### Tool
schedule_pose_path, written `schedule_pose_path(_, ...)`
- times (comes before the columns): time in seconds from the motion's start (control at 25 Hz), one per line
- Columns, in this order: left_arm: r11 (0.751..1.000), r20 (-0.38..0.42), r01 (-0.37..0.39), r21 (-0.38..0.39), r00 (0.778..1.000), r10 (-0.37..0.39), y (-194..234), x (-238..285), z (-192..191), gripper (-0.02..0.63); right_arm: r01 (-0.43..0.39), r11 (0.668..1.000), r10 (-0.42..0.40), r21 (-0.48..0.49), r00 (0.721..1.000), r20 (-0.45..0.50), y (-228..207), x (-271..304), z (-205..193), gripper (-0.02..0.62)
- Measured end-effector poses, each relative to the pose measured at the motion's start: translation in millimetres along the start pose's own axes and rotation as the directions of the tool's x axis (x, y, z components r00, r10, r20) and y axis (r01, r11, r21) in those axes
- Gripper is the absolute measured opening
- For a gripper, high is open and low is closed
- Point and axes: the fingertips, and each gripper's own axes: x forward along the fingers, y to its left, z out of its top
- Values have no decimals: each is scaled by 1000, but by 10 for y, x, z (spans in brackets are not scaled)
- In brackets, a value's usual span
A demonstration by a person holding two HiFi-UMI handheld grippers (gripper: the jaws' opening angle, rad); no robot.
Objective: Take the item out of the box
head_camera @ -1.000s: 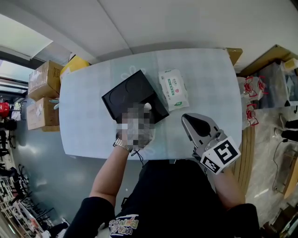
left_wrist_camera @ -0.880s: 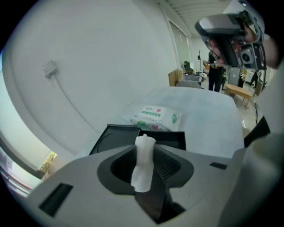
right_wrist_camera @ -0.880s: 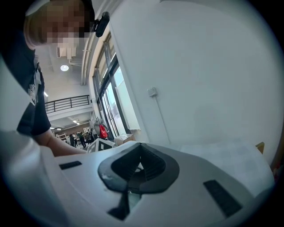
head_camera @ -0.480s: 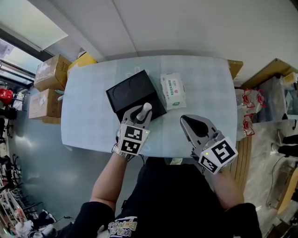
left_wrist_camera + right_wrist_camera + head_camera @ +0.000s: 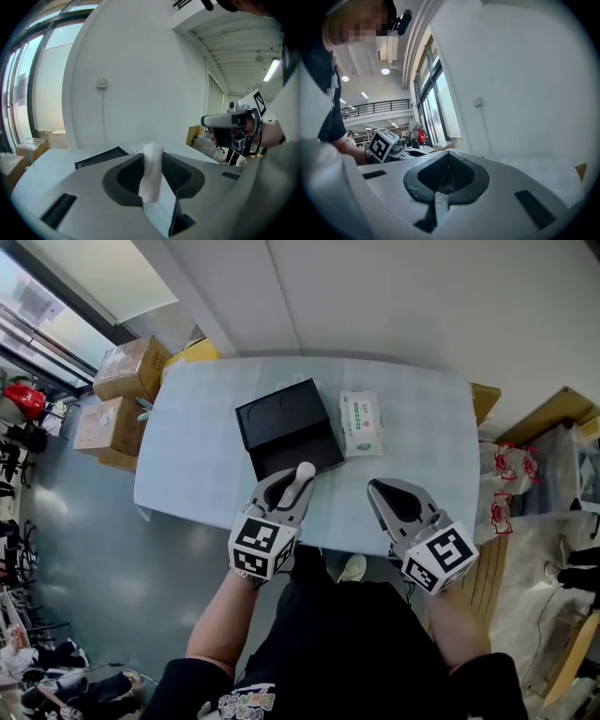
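Note:
An open black box [image 5: 289, 427] lies on the pale table [image 5: 197, 465], and its rim shows in the left gripper view as the black box [image 5: 101, 157]. My left gripper [image 5: 298, 486] hovers over the table's near edge, just in front of the box. It is shut on a white folded tissue [image 5: 305, 472] that sticks up between the jaws. The same tissue [image 5: 150, 180] stands in the left gripper [image 5: 154, 157]. My right gripper [image 5: 386, 489] hangs over the near edge to the right, shut and empty; in its own view the right gripper [image 5: 449, 154] shows its jaws meeting.
A white wipes pack [image 5: 361, 423] lies right of the box. Cardboard boxes [image 5: 117, 395] and a yellow item [image 5: 197, 351] sit on the floor at the left. Wooden furniture [image 5: 553, 413] stands at the right. A white wall runs behind the table.
My left gripper has drawn back from the box's front edge toward the person, with the white tissue in its jaws. The right gripper has hardly moved.

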Motion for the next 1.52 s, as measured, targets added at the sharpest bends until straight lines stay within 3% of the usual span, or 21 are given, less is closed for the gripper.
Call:
schedule_pose_path(0.28, 998, 114, 8, -65, 993, -1, -203, -566, 203, 124, -60, 998, 60, -11, 998, -10, 275, 59, -49, 9)
schedule_pose_path(0.64, 996, 172, -6, -88, 985, 21, -23, -1118, 156, 124, -103, 995, 102, -20, 994, -32, 736, 344, -118, 9)
schedule_pose_path(1.08, 993, 186, 62, -99, 982, -43, 358, -1799, -209, 124, -60, 998, 60, 7, 996, -58, 1499, 748, -366, 9)
schedule_pose_path(1.52, 983, 201, 141, -114, 973, -117, 476, -2291, -615, 126, 16, 1000, -16, -5, 996, -86, 2143, 741, -686, 9)
